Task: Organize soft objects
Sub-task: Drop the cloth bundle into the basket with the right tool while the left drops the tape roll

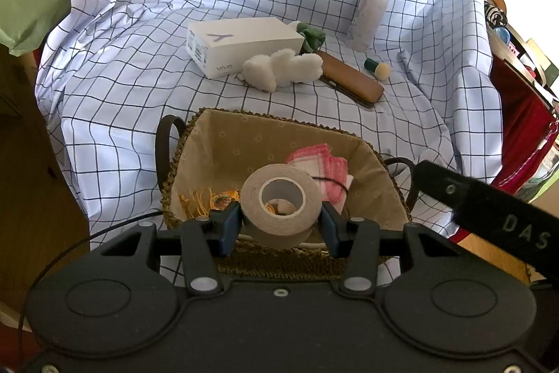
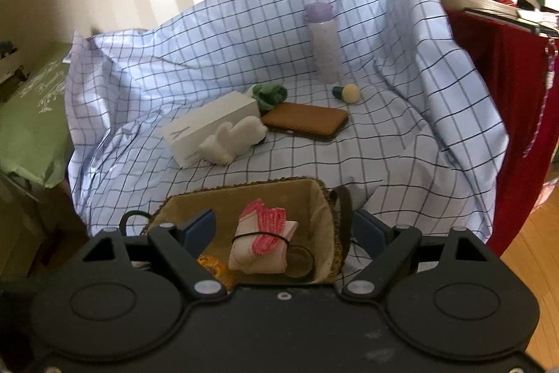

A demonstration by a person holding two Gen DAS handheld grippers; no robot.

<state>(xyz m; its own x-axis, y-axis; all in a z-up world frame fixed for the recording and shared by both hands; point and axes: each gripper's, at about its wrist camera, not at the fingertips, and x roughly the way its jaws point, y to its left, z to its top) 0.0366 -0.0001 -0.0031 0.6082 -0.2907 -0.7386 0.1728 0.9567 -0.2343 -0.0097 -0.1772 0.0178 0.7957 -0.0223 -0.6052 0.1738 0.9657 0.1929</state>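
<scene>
Soft things lie partly in my basket (image 1: 223, 142), partly out on the checked sheet (image 1: 115, 114) that covers everything before me. Going from big to small: the sheet is rumpled and rises in folds at the back; the woven basket sits on it nearest me, lined in tan cloth, a dark handle at each end. Behind it a white box (image 1: 241, 44) lies flat, with a brown case (image 1: 353, 81) to its right and a lilac bottle (image 1: 370, 13) upright further back. A white plush toy (image 1: 283, 69) rests against the box's near side, touching the case's end, and a green cloth (image 1: 312, 37) is bunched behind the box's right end. Inside the basket a pink-and-white towel roll (image 2: 262, 243), bound with a black band, lies toward the right, a yellow fringed cloth (image 1: 206, 200) toward the left. My left hand-held gripper (image 1: 281, 226) is clamped on a roll of tape (image 1: 281, 203), held over the basket's near edge. My right hand-held gripper (image 2: 286, 233) stands apart over the basket, pads either side of the towel roll and not pressing it. A small sponge-tipped applicator (image 1: 377, 69) lies right of the case.
</scene>
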